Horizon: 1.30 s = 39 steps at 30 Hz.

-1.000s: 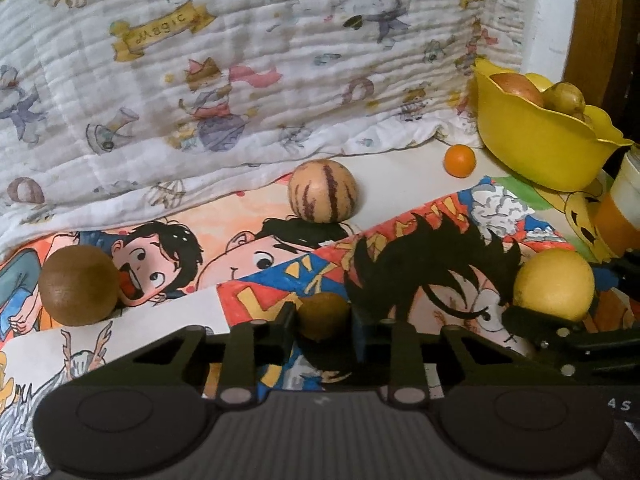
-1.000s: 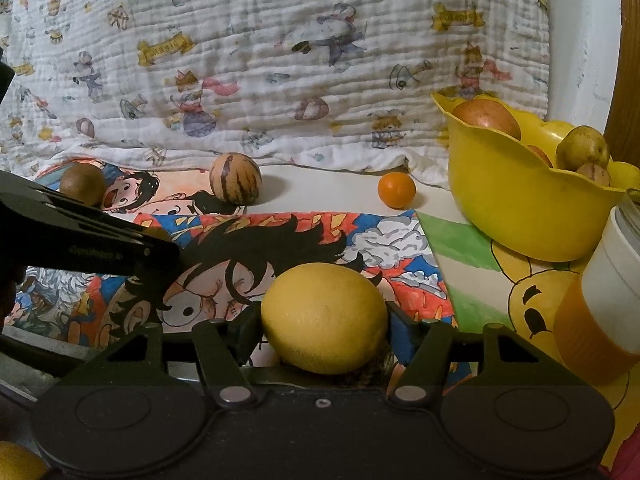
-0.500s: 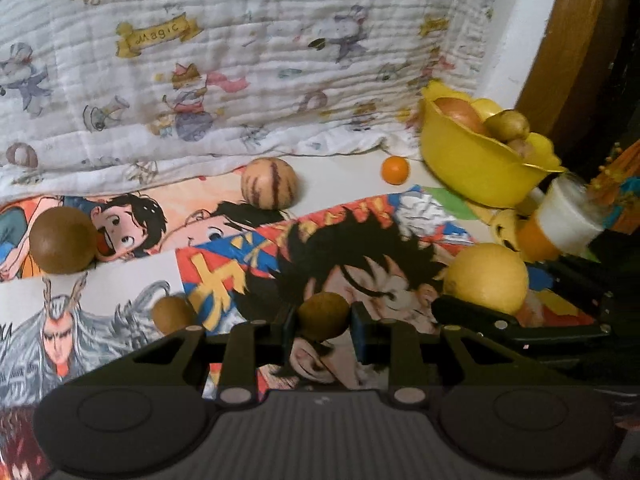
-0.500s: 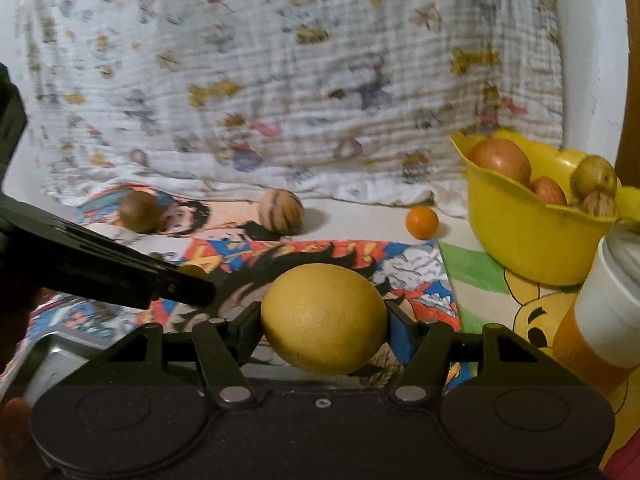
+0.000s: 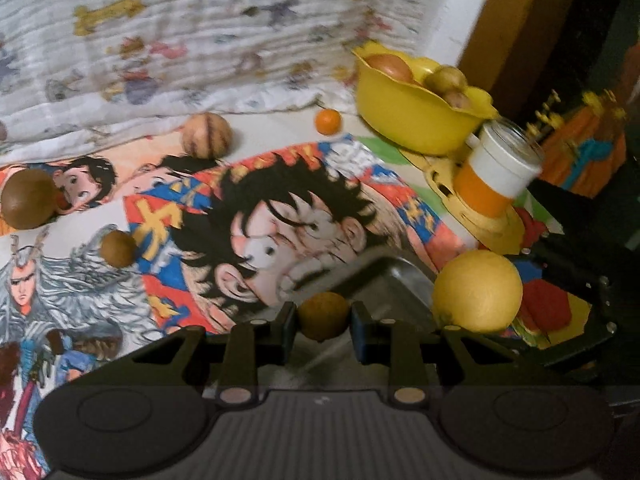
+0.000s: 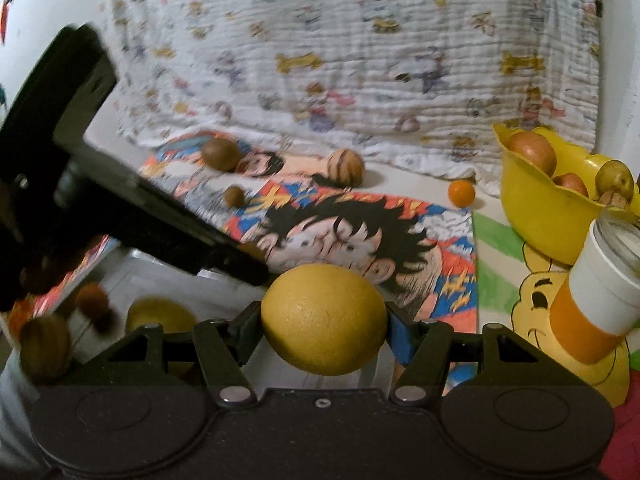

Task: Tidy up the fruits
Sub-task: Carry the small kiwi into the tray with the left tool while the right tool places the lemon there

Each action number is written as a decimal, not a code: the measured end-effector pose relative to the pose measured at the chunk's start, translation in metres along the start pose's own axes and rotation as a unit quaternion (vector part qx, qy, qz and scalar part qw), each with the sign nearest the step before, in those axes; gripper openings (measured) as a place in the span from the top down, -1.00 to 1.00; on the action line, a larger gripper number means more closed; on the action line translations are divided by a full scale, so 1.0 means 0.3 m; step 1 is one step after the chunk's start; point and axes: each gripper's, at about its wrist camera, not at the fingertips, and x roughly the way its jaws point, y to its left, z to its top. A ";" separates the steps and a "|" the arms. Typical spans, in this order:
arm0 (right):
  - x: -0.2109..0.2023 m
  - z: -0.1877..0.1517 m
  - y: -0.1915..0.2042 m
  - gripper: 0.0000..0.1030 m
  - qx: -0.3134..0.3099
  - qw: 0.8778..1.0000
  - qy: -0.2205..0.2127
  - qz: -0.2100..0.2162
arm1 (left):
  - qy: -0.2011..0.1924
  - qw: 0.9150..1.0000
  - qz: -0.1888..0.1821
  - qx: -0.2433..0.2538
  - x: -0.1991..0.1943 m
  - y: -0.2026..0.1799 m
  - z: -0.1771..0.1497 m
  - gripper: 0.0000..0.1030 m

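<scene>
My left gripper (image 5: 323,320) is shut on a small brown fruit (image 5: 323,315), held above a metal tray (image 5: 384,280). My right gripper (image 6: 324,320) is shut on a large yellow lemon (image 6: 324,318), which also shows in the left wrist view (image 5: 478,290). The tray in the right wrist view (image 6: 132,276) holds a yellow fruit (image 6: 158,314) and several brown ones. On the cartoon cloth lie a large brown fruit (image 5: 28,205), a small brown fruit (image 5: 118,248), a striped fruit (image 5: 207,135) and a small orange (image 5: 328,121).
A yellow bowl (image 5: 416,124) with several fruits stands at the back right. An orange-and-white cup (image 5: 496,172) stands in front of it. A printed white blanket (image 5: 180,40) hangs behind. The left gripper's black body (image 6: 100,184) crosses the right wrist view.
Both grippers have pulled back and up with their fruits, away from the cloth. The metal tray has come into view beneath them.
</scene>
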 end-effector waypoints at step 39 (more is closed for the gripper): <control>-0.065 -0.124 0.083 -0.27 -0.118 0.987 0.084 0.067 | 0.087 0.993 -0.032 0.076 0.086 -0.114 -0.023 0.38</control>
